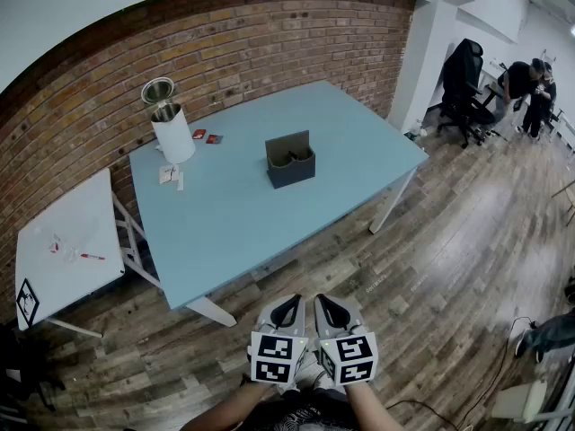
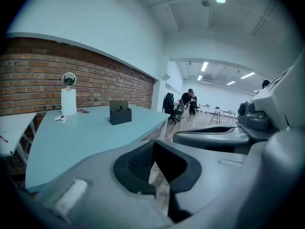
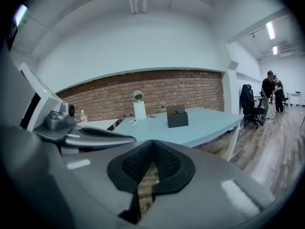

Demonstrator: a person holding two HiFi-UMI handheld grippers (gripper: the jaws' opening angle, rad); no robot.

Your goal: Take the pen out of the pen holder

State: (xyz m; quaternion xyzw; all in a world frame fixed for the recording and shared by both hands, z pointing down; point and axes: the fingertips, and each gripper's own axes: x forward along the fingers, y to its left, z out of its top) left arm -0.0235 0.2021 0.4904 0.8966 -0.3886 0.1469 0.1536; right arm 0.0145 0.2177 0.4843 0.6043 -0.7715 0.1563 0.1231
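Note:
A dark grey pen holder (image 1: 290, 162) stands upright near the middle of the light blue table (image 1: 234, 232). In the gripper views the same pen holder (image 2: 120, 113) (image 3: 177, 117) shows a thin dark pen (image 3: 177, 112) leaning inside it. My left gripper (image 1: 290, 303) and right gripper (image 1: 325, 303) are side by side over the wooden floor, well short of the table's near edge. Both are shut with nothing between the jaws, seen up close on the left gripper (image 2: 153, 148) and on the right gripper (image 3: 152, 148).
A white cylinder topped by a round mirror (image 1: 171, 124) stands at the table's far left, with small red items (image 1: 207, 136) and paper scraps (image 1: 171, 176) near it. A white side table (image 1: 63, 250) sits left. An office chair (image 1: 463, 79) and people (image 1: 530, 88) are far right.

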